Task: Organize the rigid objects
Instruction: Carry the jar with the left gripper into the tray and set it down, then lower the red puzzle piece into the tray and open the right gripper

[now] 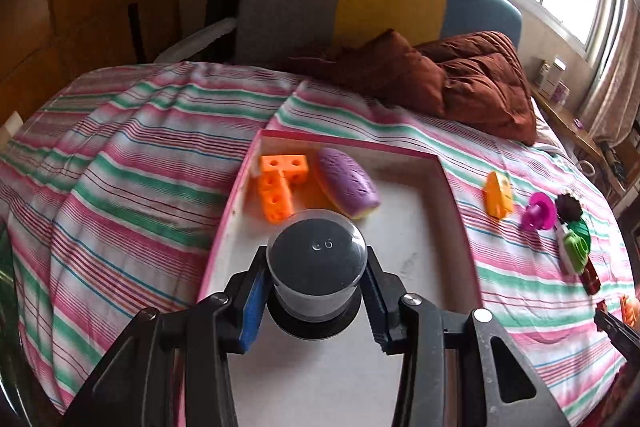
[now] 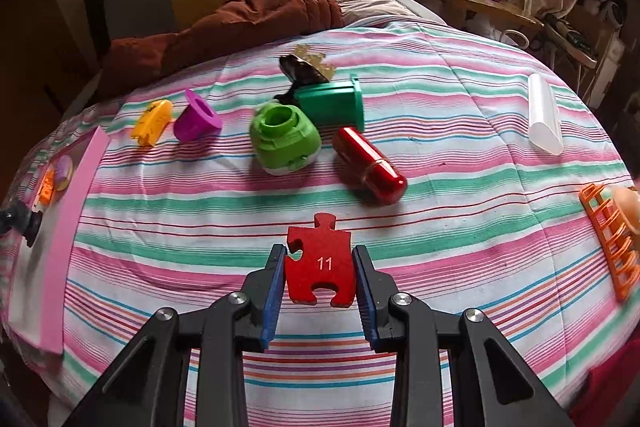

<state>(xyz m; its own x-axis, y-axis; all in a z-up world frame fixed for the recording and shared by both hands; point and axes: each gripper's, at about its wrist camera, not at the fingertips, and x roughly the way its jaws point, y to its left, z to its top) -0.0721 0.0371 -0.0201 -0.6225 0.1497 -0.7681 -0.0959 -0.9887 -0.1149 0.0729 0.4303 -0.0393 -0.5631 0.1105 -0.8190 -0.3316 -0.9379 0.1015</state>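
Your left hand-held gripper [image 1: 316, 283] clamped a clear-capped dark jar [image 1: 316, 263] above the pink-rimmed tray [image 1: 224, 227]; your right hand-held gripper [image 2: 320, 279] gripped red puzzle piece [image 2: 320, 263], red capsule [image 2: 370, 165] ahead.

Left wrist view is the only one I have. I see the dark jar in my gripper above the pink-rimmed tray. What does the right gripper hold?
Observer: The right gripper is shut on a red puzzle piece.
Operator: Is something written on it?
Observer: Yes, the number 11 in white.
Operator: Right of the red cylinder, is there more on the bed?
Observer: A translucent white tube lies there, apart from the red cylinder.
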